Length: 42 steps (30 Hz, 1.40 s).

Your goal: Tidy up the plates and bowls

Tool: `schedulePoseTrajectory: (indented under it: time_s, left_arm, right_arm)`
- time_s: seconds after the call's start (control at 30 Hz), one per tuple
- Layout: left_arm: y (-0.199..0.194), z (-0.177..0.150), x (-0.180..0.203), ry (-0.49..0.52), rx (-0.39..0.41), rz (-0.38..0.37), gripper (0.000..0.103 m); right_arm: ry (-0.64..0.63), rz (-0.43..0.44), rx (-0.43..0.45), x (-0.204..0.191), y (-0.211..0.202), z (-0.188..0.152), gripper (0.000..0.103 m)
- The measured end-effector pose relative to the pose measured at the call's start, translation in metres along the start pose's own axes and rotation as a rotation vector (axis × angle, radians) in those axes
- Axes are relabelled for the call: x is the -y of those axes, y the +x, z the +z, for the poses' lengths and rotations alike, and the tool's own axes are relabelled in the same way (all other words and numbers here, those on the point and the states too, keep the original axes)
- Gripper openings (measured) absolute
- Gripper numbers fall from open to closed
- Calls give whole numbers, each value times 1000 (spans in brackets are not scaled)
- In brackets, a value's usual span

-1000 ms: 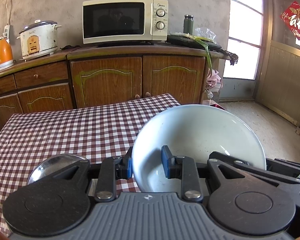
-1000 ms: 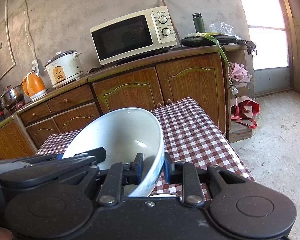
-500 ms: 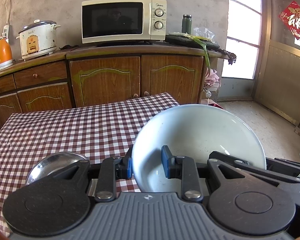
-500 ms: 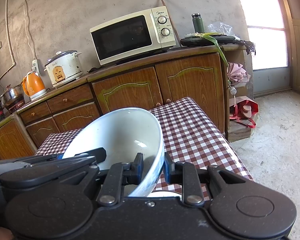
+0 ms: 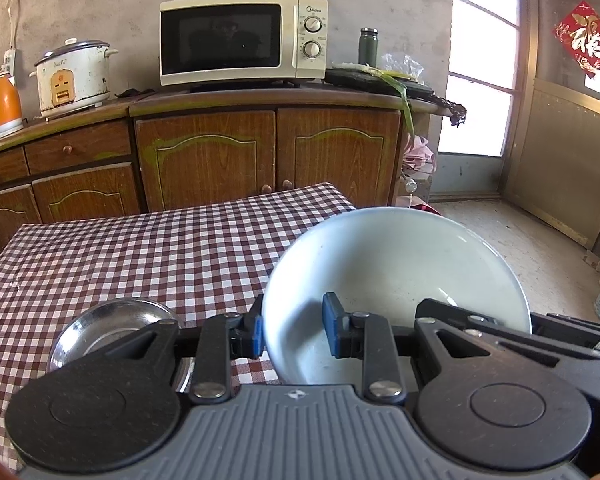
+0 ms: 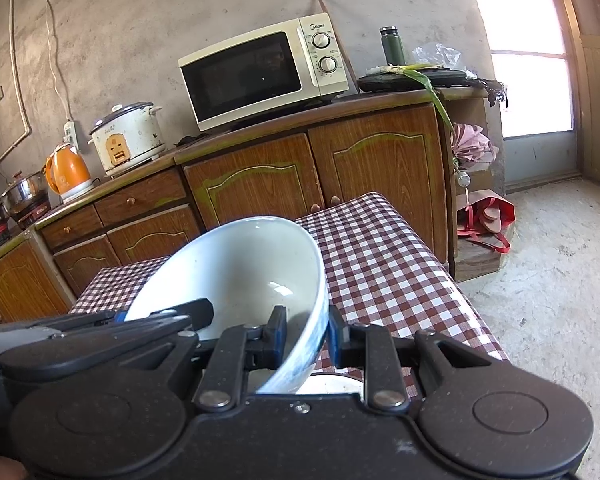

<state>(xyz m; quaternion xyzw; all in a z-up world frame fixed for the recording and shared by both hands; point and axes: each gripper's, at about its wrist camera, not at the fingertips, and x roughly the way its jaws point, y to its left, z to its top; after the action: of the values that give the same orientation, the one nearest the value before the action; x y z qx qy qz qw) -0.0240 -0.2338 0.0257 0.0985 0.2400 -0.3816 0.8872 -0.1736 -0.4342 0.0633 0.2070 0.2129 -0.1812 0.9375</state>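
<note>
You hold one white bowl [image 5: 396,276] between both tongs: left gripper [image 5: 292,330] and right gripper [image 6: 304,334] each clamp its rim above the checked table [image 5: 140,248].

Right gripper [image 6: 303,334] clamped on rim of white bowl [image 6: 236,276], tilted above checkered bench [image 6: 384,256]. Left gripper [image 6: 120,316] at bowl's opposite rim. Microwave [image 6: 264,70] behind.

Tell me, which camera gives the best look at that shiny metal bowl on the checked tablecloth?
The left wrist view. There the metal bowl sits on the tablecloth beside the white bowl, its rim and inside partly visible behind the left gripper. The right wrist view shows nothing I can identify as it.
</note>
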Motion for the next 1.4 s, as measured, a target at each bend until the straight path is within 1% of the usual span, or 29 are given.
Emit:
schedulePoseTrajectory:
  time_s: [0.47, 1.4]
  left_arm:
    - [2, -5, 1, 3, -17, -9, 29]
    - [16, -17, -3, 8, -75, -8, 29]
  right_arm:
    - [9, -4, -23, 6, -8, -10, 28]
    - [22, -16, -89, 6, 5, -22, 28]
